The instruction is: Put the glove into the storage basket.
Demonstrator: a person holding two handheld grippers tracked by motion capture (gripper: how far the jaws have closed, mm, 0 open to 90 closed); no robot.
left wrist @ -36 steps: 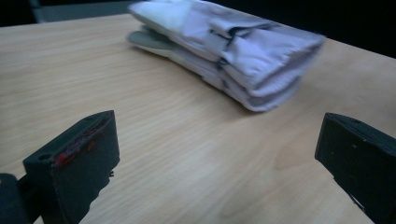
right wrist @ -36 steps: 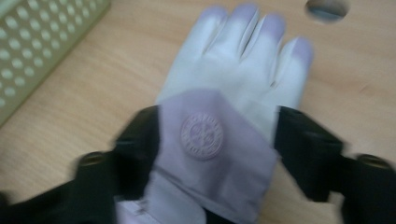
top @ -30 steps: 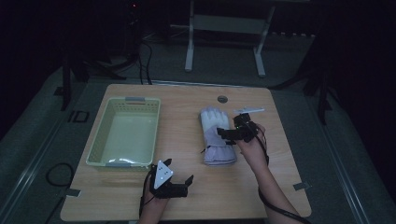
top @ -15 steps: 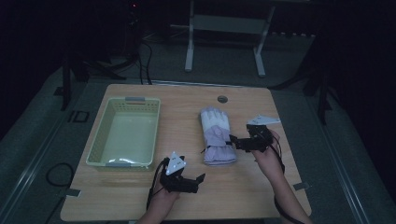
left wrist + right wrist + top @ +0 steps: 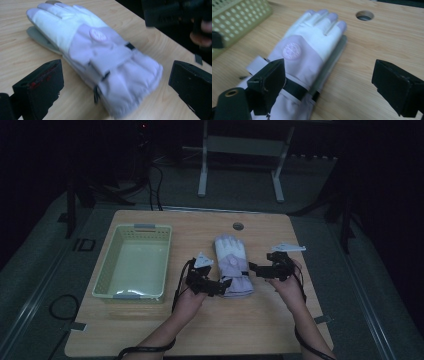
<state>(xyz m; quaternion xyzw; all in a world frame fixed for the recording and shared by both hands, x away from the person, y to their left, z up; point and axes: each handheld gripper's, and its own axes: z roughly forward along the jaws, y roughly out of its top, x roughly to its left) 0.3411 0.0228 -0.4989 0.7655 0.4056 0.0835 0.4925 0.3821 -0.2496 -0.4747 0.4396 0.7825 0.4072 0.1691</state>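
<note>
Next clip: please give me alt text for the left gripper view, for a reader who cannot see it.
A pale lilac and white padded glove lies flat on a wooden table, cuff toward the camera, resting on a second glove whose grey edge shows beneath. The left gripper has its black jaws open, flanking the cuff without touching it. The right gripper shows blurred at top right.

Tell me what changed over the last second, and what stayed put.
The left gripper moved from the table's near edge up to the cuff end of the gloves, jaws open around it without pressing. The right gripper drew off the gloves to their right side; its jaws have just been opening, with only the gloves' edge between them, ungripped. The gloves and the basket stayed where they were.
</note>
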